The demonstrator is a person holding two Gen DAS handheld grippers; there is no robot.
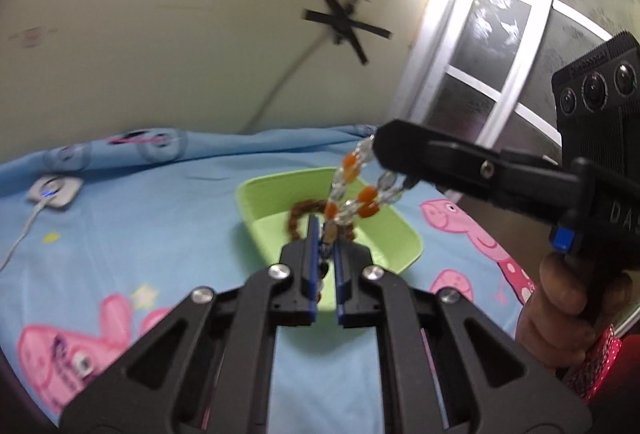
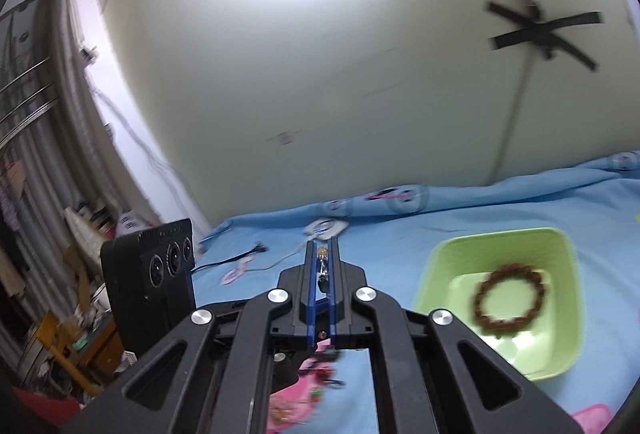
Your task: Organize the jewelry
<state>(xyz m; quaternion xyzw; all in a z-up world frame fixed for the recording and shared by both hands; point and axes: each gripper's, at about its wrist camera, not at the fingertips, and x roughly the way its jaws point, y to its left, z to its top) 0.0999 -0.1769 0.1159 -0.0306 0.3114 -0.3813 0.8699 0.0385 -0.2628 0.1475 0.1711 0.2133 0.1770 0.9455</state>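
Bed covered by a blue cartoon-print sheet (image 1: 168,234). Far left on it, a small white charger puck (image 1: 55,191) with a lit blue dot, its cable trailing toward the near left edge

Centre of the left wrist view: left gripper (image 1: 325,234), jaws drawn together on the near end of a beaded strand (image 1: 354,190). The strand has orange and clear beads and runs up and to the right in the air to the right gripper (image 1: 390,150), which pinches its far end. It hangs between the two claws as a doubled loop, slack in the middle, directly above the green tray (image 1: 276,194)

In the tray, on its floor: a brown bead bracelet (image 2: 510,300), a closed ring lying flat, untouched by either claw

Right wrist view: right claw closed, with a thin bit of bead and chain showing between the blue pads (image 2: 310,274). The left device's black camera block sits to its left

Right edge of the left view: a hand (image 1: 560,314) wrapped round the right gripper's handle, with a pink dotted sleeve below

Handling judgement:
- Strand is light and limp; it will not hold any shape and sags wherever it is unsupported
- Beads look glassy, so probably slick and round under flat pads. Better hold likely on the cord or links between beads
- Both ends held seems right for a floppy piece: one end alone would swing
- Pulled too taut, the threading could snap
- Lowered into the tray, it may tangle with the brown ring
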